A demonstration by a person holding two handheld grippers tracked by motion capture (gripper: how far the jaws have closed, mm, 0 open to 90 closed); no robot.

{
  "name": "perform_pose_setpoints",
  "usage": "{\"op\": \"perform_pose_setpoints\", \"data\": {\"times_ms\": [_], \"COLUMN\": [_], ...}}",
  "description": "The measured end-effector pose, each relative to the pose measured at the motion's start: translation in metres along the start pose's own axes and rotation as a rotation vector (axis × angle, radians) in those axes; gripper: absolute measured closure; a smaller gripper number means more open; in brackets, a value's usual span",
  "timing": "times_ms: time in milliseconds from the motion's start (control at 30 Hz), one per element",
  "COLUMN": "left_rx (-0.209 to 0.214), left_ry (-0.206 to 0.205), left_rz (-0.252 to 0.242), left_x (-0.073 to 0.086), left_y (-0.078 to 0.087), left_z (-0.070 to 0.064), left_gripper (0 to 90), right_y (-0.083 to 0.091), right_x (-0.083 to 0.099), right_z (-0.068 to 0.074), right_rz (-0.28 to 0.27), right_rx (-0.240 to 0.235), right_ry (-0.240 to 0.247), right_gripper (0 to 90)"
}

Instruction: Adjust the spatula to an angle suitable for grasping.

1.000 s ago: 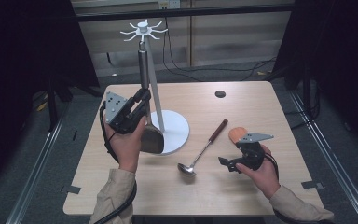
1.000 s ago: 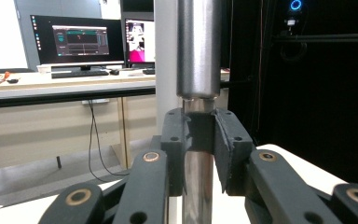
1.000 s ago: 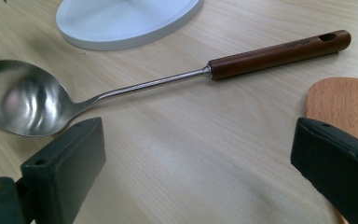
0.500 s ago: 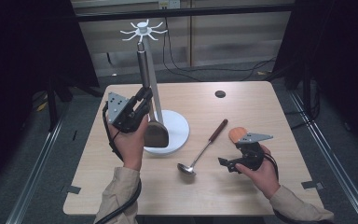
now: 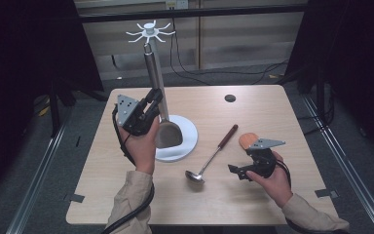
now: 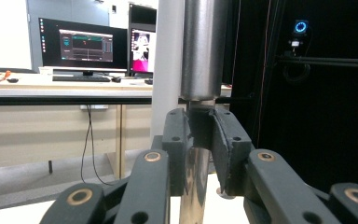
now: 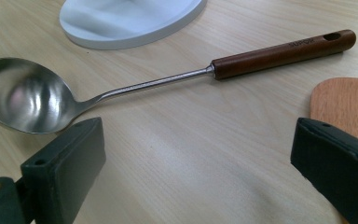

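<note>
Dark curtains ring your workspace, and the pale wooden desk [image 5: 272, 122] carries everything that matters. Largest on it is the white utensil stand [image 5: 185, 141], its round base near the desk's left half and its post rising to a crown of hooks [image 5: 150, 32]. Your left hand-held gripper [image 5: 153, 105] is clamped on the steel spatula [image 5: 168, 134], gripping the neck just below the thick handle; the spatula hangs upright against the post, blade down over the base, handle top at the hooks. Its long axis runs vertically, so I judge that any lift or release has to follow the post straight up or down.

Your right hand-held gripper [image 5: 234, 171] rests low over the desk with its jaws wide apart and nothing between them. The ladle [image 7: 135, 86] lies flat just ahead of it, bowl toward you and left, wooden handle pointing away and right. That hand is clearly the nearer one for it. A round wooden piece [image 7: 345, 102] sits beside the right jaw.
</note>
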State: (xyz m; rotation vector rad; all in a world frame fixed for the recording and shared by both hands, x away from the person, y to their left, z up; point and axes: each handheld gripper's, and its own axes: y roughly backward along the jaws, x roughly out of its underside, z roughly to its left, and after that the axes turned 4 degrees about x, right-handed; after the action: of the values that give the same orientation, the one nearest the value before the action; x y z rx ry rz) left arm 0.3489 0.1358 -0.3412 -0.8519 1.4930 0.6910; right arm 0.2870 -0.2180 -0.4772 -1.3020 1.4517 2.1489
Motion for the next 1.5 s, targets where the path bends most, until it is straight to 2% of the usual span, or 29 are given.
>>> {"op": "perform_pose_setpoints", "data": {"times_ms": [100, 267, 400, 633, 700, 900, 1067, 1133, 1200, 1300, 1333, 1367, 1433, 1467, 1500], "left_rx": [0.003, 0.003, 0.008, -0.006, -0.019, -0.028, -0.032, -0.038, -0.038, -0.032, -0.027, -0.025, -0.029, -0.022, -0.022], "left_ry": [-0.012, -0.011, 0.003, -0.007, -0.013, -0.019, -0.018, -0.032, -0.032, -0.031, -0.02, -0.032, -0.03, -0.039, -0.039], "left_rz": [0.003, 0.006, -0.024, -0.024, -0.021, -0.024, -0.037, -0.036, -0.038, -0.054, -0.072, -0.07, -0.09, -0.115, -0.115], "left_x": [0.0, 0.0, -0.001, -0.003, -0.002, -0.002, -0.001, -0.001, -0.001, -0.003, -0.004, -0.006, -0.009, -0.015, -0.015], "left_y": [0.0, 0.001, 0.004, 0.008, 0.009, 0.01, 0.008, 0.008, 0.008, 0.01, 0.009, 0.011, 0.011, 0.013, 0.013], "left_z": [0.002, 0.003, 0.005, 0.005, 0.006, 0.006, 0.004, 0.003, 0.002, 0.002, 0.001, 0.0, -0.001, -0.002, -0.002], "left_gripper": [76.2, 75.7, 73.4, 71.7, 66.8, 65.4, 60.1, 59.2, 55.0, 53.2, 53.2, 53.3, 53.8, 54.6, 55.3], "right_y": [0.0, 0.0, -0.001, -0.001, -0.001, -0.001, -0.001, -0.001, -0.001, -0.001, -0.001, -0.001, -0.001, -0.001, -0.001], "right_x": [0.0, 0.0, 0.0, 0.0, 0.0, 0.0, 0.0, 0.0, 0.0, 0.0, 0.0, 0.0, 0.0, 0.0, 0.0], "right_z": [0.0, 0.0, 0.0, 0.0, 0.0, 0.001, 0.001, 0.001, 0.001, 0.001, 0.001, 0.001, 0.001, 0.001, 0.001], "right_rz": [0.0, 0.001, 0.004, 0.007, 0.005, 0.009, 0.009, 0.009, 0.01, 0.008, 0.006, 0.006, 0.006, 0.005, 0.005], "right_rx": [-0.001, -0.002, -0.004, -0.005, -0.005, -0.008, -0.007, -0.006, -0.007, -0.004, -0.003, -0.006, -0.004, -0.005, -0.006], "right_ry": [0.0, 0.003, 0.007, 0.008, 0.01, 0.006, 0.006, 0.008, 0.008, 0.01, 0.011, 0.011, 0.012, 0.012, 0.01], "right_gripper": [2.5, 2.5, 2.5, 2.5, 2.5, 2.5, 2.5, 2.5, 2.5, 2.5, 2.5, 2.5, 2.5, 2.5, 2.5]}}
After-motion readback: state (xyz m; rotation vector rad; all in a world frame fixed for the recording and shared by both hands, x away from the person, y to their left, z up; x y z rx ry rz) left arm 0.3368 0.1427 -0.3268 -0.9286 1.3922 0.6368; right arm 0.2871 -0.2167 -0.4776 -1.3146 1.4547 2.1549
